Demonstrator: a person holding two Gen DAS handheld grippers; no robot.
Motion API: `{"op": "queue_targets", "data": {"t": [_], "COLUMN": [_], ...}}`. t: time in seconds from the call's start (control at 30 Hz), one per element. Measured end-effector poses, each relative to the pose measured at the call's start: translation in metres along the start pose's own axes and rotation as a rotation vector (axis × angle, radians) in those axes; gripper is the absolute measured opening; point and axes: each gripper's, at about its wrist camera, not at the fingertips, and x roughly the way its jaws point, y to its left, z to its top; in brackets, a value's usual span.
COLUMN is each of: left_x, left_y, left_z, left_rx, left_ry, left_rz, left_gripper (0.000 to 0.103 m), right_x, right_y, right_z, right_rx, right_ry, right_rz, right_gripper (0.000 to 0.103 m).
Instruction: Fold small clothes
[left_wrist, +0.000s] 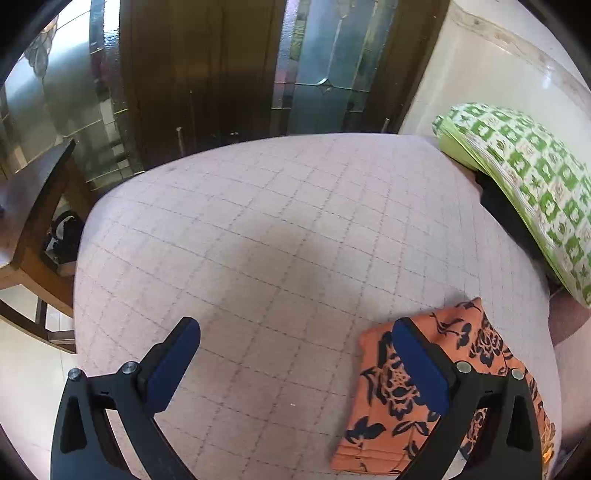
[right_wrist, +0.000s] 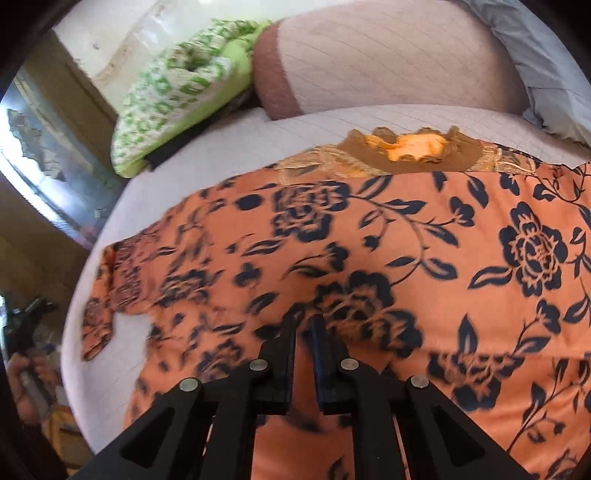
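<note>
An orange garment with a dark floral print (right_wrist: 369, 251) lies spread flat on the bed, its brown-and-gold neckline (right_wrist: 417, 155) at the far end and a sleeve (right_wrist: 107, 295) out to the left. My right gripper (right_wrist: 303, 326) is shut on a pinch of this garment's near part. In the left wrist view a corner of the same orange cloth (left_wrist: 417, 398) lies at the lower right, behind the right finger (left_wrist: 417, 362). My left gripper (left_wrist: 295, 354) is open and empty above the bedsheet (left_wrist: 277, 229).
A green-and-white patterned pillow (left_wrist: 528, 184) leans at the bed's right edge; it also shows in the right wrist view (right_wrist: 177, 96). A pale pillow with a brown band (right_wrist: 369, 59) lies beyond the garment. A wooden chair (left_wrist: 33, 221) stands left of the bed, before a dark door (left_wrist: 199, 74).
</note>
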Motion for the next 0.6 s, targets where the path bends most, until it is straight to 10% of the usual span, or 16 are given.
{"op": "queue_targets", "data": {"t": [0.23, 0.43, 0.6], "left_x": [-0.003, 0.001, 0.004], "left_y": [0.014, 0.016, 0.020], "left_z": [0.006, 0.009, 0.012], "left_rx": [-0.036, -0.034, -0.037], "left_ry": [-0.007, -0.007, -0.003], "left_rz": [-0.007, -0.020, -0.031], "left_gripper": [0.103, 0.103, 0.103], "right_x": [0.022, 0.067, 0.115], "right_y": [0.082, 0.174, 0.208], "right_z": [-0.002, -0.018, -0.028], "right_rx": [-0.054, -0.021, 0.025], "right_ry": [0.110, 0.232, 0.260], "right_rz": [0.292, 0.520, 0.461], "right_gripper": [0.013, 0.068, 0.068]}}
